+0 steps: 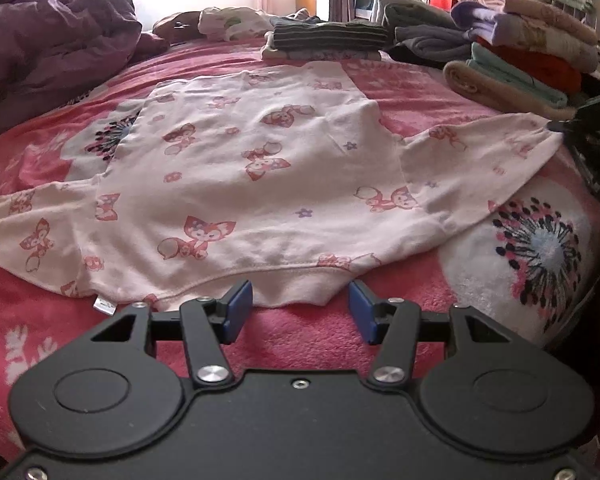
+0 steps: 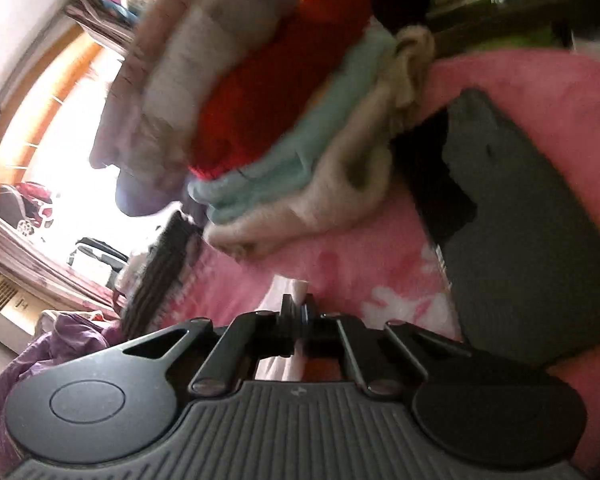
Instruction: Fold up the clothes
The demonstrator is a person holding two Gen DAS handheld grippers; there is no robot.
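Left wrist view: a pale pink top (image 1: 236, 184) lies spread flat on a pink blanket (image 1: 308, 332), its hem just ahead of the left gripper (image 1: 300, 312), whose jaws stand apart and empty. Right wrist view, blurred: the right gripper (image 2: 299, 320) is clamped on a pale strip of cloth (image 2: 298, 286) — probably the sleeve cuff. A thin pinch could slip, or the swing could hit the folded pile (image 2: 260, 120) nearby.

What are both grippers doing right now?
Left gripper: open, empty, at the hem of the pale pink fox-print cotton top.
Right gripper: shut on that top's sleeve cuff.

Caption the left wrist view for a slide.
Open left gripper hovers at the hem of a pink printed top spread on the bed.
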